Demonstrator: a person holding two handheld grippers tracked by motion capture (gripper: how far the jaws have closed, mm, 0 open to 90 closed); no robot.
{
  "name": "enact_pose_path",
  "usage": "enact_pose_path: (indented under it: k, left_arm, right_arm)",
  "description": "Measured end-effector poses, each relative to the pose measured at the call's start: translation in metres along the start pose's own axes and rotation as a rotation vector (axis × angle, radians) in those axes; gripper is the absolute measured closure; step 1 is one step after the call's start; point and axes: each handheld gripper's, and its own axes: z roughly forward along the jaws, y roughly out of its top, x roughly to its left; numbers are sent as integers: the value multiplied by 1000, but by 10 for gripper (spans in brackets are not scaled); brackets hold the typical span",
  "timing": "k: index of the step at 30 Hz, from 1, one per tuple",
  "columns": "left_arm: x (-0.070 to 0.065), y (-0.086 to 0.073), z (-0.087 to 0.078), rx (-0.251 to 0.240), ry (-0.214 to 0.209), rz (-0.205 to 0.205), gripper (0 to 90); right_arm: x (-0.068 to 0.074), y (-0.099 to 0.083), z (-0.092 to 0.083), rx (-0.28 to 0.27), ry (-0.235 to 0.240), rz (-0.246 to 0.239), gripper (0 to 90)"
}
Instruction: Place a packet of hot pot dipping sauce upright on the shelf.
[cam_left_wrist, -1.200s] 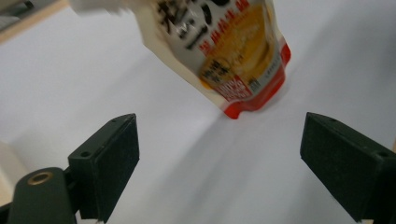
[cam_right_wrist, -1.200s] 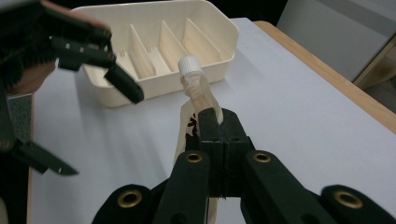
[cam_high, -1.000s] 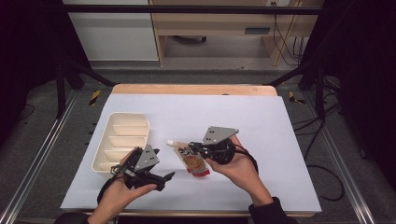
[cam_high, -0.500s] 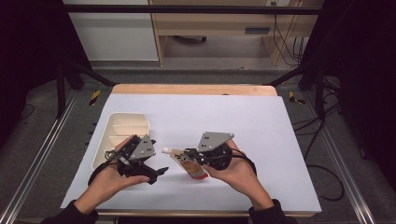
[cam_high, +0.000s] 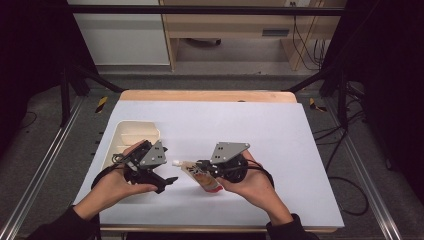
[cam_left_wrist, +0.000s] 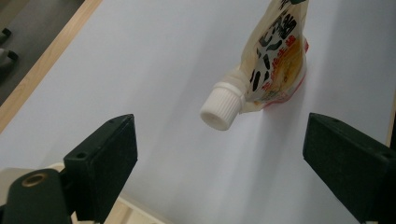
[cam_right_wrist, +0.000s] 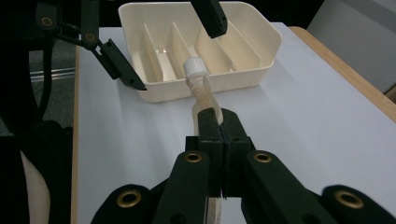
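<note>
The desk (cam_high: 260, 125) is evenly and brightly lit from above, while its surroundings from nine to three o'clock fall into darkness. Shadows are soft and short. In the left gripper view the pouch (cam_left_wrist: 275, 60) is mildly blurred; near claw parts look soft.

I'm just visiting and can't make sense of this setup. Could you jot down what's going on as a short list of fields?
Setting: white table seen from above
Who: a person holding a gripper in each hand
Right gripper: shut on the pouch, holding it by its flat body
Pouch: soft, printed, white screw cap pointing toward the left gripper
Left gripper: open, jaws wide apart, cap between and ahead of them, not touching
Tray: cream, divided into compartments, on the table's left side, looks empty
</note>
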Motion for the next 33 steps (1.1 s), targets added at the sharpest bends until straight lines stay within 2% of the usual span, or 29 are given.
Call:
enact_pose_path:
  k: [9,14,19,24,29,33]
  left_arm:
    - [11,0,-1,28,-7,7,105]
    - [13,0,-1,29,-4,-6,112]
    - [12,3,4,35,-42,12,128]
    - [13,8,11,55,-83,46,203]
    - [13,13,18,68,-113,75,345]
    - [13,16,23,78,-131,90,383]
  right_arm:
    - [1,1,3,-2,8,-2,896]
    - [1,1,3,-2,6,-1,895]
    - [1,2,5,-2,10,-2,895]
    - [3,3,6,-3,15,-7,893]
    - [3,3,7,-5,19,-10,890]
    - [3,3,6,-4,17,-8,891]
